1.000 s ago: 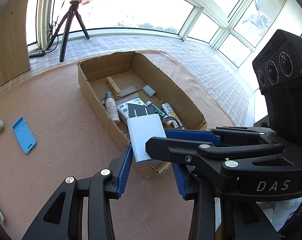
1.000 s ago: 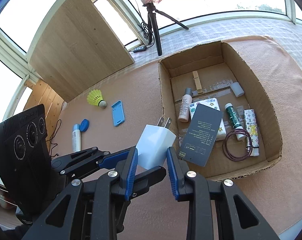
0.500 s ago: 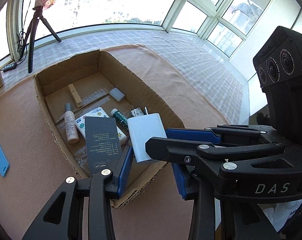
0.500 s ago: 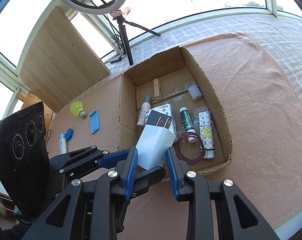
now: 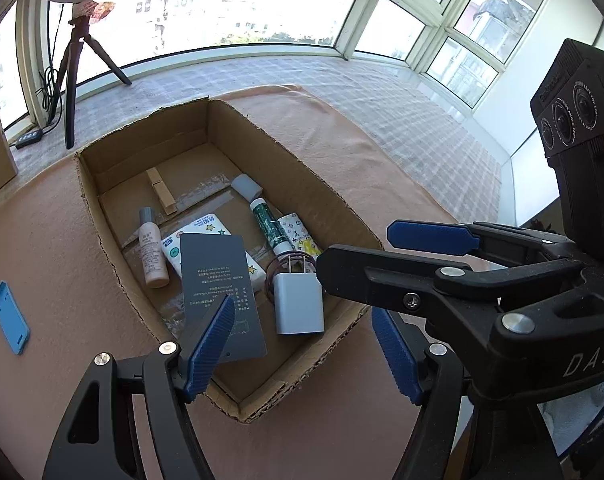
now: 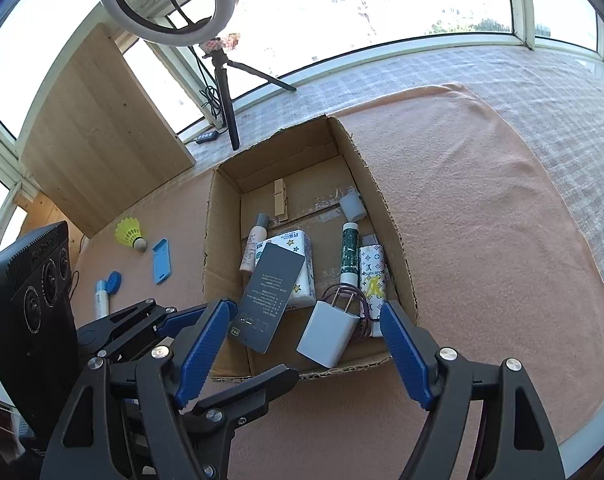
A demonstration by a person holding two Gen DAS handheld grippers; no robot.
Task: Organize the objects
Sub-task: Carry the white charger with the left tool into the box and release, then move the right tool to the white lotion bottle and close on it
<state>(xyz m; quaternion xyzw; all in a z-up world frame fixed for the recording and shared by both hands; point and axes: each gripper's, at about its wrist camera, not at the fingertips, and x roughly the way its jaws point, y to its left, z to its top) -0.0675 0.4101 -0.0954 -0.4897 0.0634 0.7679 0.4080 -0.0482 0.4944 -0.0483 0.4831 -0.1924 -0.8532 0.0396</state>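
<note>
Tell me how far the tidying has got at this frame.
Mostly done. The box already holds the charger, dark card, bottles and tissue pack. Nothing is in hand: the left tool and right tool have just been opening, with nothing between the pads. Left on the cloth: the shuttlecock, blue holder and small tube.

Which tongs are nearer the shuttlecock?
Left. The left tongs show at the lower left of the right wrist view, on the shuttlecock's side of the box. The right tongs hang over the box's near end, farther away.
</note>
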